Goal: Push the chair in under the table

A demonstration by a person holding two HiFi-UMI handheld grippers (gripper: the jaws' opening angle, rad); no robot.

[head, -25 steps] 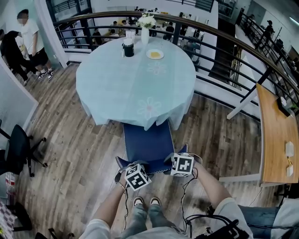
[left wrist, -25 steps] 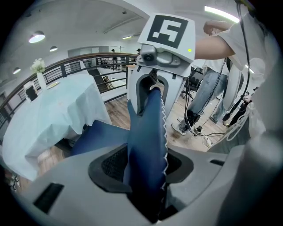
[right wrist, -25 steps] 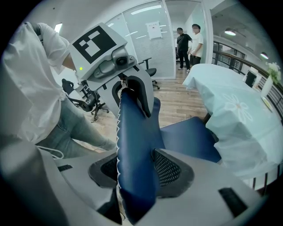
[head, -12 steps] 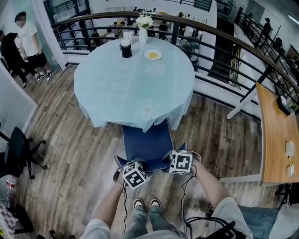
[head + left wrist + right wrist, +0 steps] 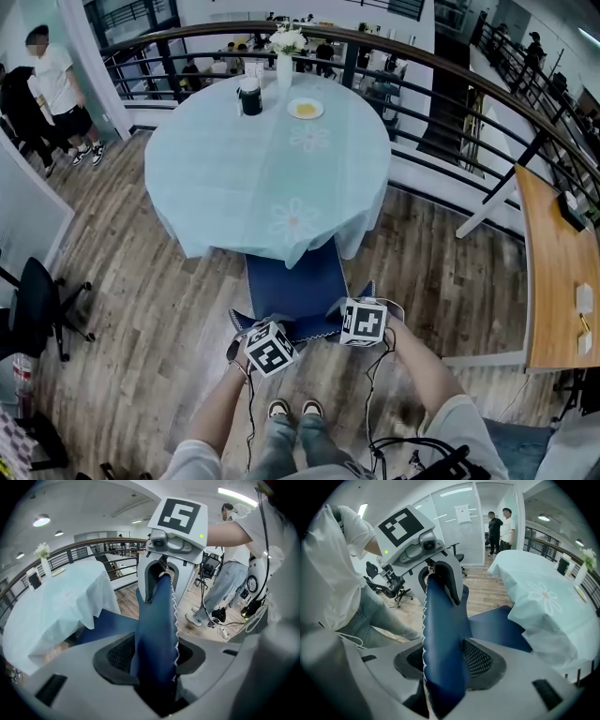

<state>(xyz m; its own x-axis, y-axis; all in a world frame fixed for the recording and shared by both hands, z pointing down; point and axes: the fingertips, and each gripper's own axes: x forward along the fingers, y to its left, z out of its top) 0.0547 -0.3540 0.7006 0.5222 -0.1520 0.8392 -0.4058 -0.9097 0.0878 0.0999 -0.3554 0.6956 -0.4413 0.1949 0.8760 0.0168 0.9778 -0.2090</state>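
**Grip.** The left gripper and the right gripper are each clamped on the top edge of the chair backrest, one at each end. In both gripper views the blue padding, with its white zigzag stitching, fills the gap and the dark pads press on its two faces.

**Chair position.** The seat runs ahead of the tongs, away from the person. Its far end sits under the hanging edge of the pale tablecloth. The backrest is the part nearest the tongs.

**Head view only.**
- The whole round table top shows beyond the tongs.
- At its far side stand a vase of white flowers, a dark cup and a small plate.
- A wooden side table stands well off to the right of the right gripper.
- A black office chair stands well off to the left of the left gripper.
- Jaw contact cannot be read here, because the marker cubes cover it.

**Left gripper view only.**
- The right gripper is seen head-on at the other end of the backrest.
- Behind it are the person's jeans and cables on the floor.

**Right gripper view only.**
- The left gripper is seen head-on.
- A daisy print shows on the cloth.
- Two people stand by a glass wall past the table.

**Pose.**
- Both bare forearms reach forward from the bottom of the head view, roughly parallel.
- The hands are level with each other and the tongs tilt steeply down onto the backrest.
- The person's shoes are just behind the tongs, between the two arms.
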